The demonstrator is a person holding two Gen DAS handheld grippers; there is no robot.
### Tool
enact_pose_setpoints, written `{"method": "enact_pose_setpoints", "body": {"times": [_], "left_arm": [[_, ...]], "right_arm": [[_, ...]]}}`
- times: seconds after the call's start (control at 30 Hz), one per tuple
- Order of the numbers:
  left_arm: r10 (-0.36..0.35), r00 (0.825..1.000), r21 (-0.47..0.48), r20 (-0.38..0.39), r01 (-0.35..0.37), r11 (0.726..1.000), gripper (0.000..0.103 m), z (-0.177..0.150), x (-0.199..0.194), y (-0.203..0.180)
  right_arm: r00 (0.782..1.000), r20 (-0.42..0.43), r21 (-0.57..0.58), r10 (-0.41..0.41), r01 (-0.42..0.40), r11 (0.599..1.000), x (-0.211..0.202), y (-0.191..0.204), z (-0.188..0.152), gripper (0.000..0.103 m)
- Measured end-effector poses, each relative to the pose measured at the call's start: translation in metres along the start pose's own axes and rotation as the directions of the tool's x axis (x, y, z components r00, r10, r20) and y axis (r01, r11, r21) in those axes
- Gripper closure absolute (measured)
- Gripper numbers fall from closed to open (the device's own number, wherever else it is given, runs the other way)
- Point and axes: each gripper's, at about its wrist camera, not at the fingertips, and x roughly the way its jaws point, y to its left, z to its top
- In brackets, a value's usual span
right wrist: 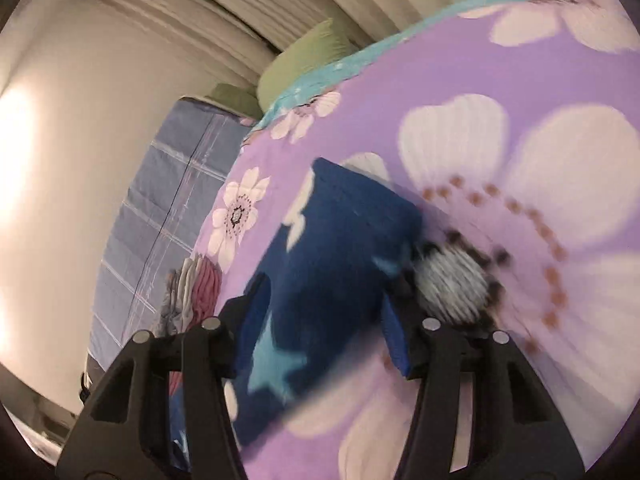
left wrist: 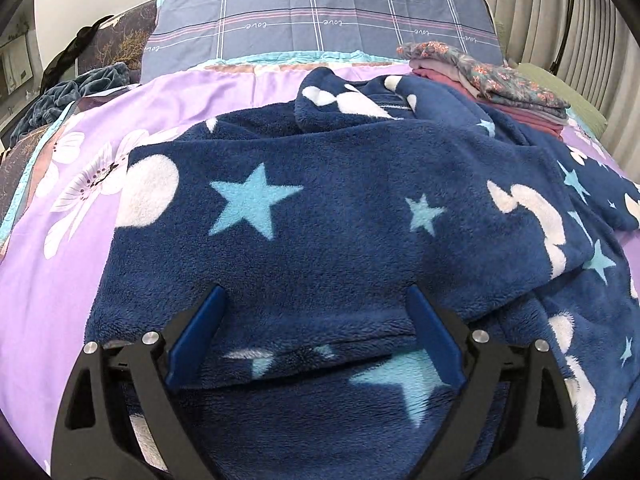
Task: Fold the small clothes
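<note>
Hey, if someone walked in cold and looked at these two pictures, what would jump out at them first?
The navy fleece with pale blue stars and white blobs fills the middle of the left view, spread on a lilac flowered bedspread, the left tongs open over its near edge. Behind it to the right sits a stack of folded clothes. In the tilted, blurry right view, a strip of the fleece runs between the open right tongs.

The only readable text is the word "love", woven in small white cursive letters and seen upside down, repeated along a pale stripe across the blue plaid pillow (left wrist: 320, 12) at the far end of the bed. Nothing else in either view carries legible writing.
</note>
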Motion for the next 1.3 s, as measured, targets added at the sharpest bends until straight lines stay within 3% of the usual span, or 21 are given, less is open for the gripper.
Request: {"method": "enact_pose_setpoints", "body": {"times": [0.1,0.17,0.23,0.33,0.4,0.5,0.53,0.63,0.73,0.83,0.93,1.0,1.07,1.13,1.27,1.3], "left_arm": [[-0.001,1.000,0.000,0.000,0.001,1.000,0.010,0.000,0.000,0.000],[-0.001,1.000,0.000,0.000,0.001,1.000,0.010,0.000,0.000,0.000],[0.000,1.000,0.001,0.000,0.000,1.000,0.010,0.000,0.001,0.000],[-0.001,1.000,0.000,0.000,0.001,1.000,0.010,-0.001,0.000,0.000],[-0.002,1.000,-0.002,0.001,0.002,1.000,0.010,-0.001,0.000,0.000],[-0.004,1.000,-0.004,0.003,0.004,1.000,0.010,-0.002,0.001,0.001],[-0.004,1.000,-0.004,0.004,0.004,1.000,0.010,-0.002,0.000,0.001],[-0.007,1.000,-0.006,0.006,0.008,1.000,0.010,-0.002,0.000,0.001],[-0.014,1.000,-0.011,0.006,0.015,1.000,0.010,-0.002,0.000,0.002],[-0.024,1.000,-0.016,0.007,0.025,1.000,0.010,-0.002,-0.001,0.003],[-0.062,0.998,-0.035,0.016,0.063,0.997,0.009,0.000,-0.006,0.008],[-0.103,0.994,-0.044,0.026,0.104,0.994,0.009,0.002,-0.015,0.009],[-0.245,0.968,-0.072,0.048,0.248,0.966,0.009,0.007,-0.028,0.007],[-0.391,0.918,-0.087,0.070,0.396,0.914,0.009,0.016,-0.043,-0.002],[-0.534,0.844,-0.073,0.050,0.536,0.841,0.006,0.037,-0.046,-0.031],[-0.537,0.843,-0.076,0.033,0.538,0.840,0.003,0.042,-0.041,-0.036]], "right_arm": [[1.000,0.007,0.038,-0.013,0.013,0.999,0.006,0.004,0.007,0.067],[0.999,-0.032,0.068,0.005,-0.002,0.998,0.010,0.004,0.011,0.090],[0.997,-0.041,0.067,0.059,-0.056,0.996,0.009,0.018,0.015,0.091],[0.982,-0.068,-0.098,0.178,-0.184,0.978,-0.003,0.078,-0.010,0.091],[0.953,-0.133,-0.209,0.272,-0.296,0.932,-0.008,0.127,-0.038,0.091],[0.872,-0.289,-0.324,0.394,-0.477,0.817,-0.014,0.203,-0.099,0.091],[0.831,-0.364,-0.360,0.421,-0.543,0.759,-0.016,0.231,-0.131,0.091],[0.763,-0.495,-0.423,0.415,-0.629,0.652,-0.016,0.274,-0.196,0.091],[0.726,-0.592,-0.473,0.349,-0.664,0.579,-0.009,0.293,-0.255,0.091],[0.707,-0.661,-0.499,0.251,-0.664,0.557,0.005,0.287,-0.299,0.091],[0.685,-0.710,-0.508,0.162,-0.658,0.556,0.024,0.269,-0.318,0.083],[0.678,-0.719,-0.504,0.151,-0.659,0.558,0.014,0.258,-0.325,0.083],[0.669,-0.725,-0.493,0.162,-0.669,0.556,0.010,0.255,-0.321,0.083],[0.668,-0.725,-0.489,0.170,-0.672,0.556,0.012,0.252,-0.318,0.083],[0.678,-0.715,-0.519,0.171,-0.678,0.521,0.009,0.253,-0.322,0.080],[0.679,-0.714,-0.525,0.173,-0.682,0.509,0.006,0.253,-0.323,0.079]]}}
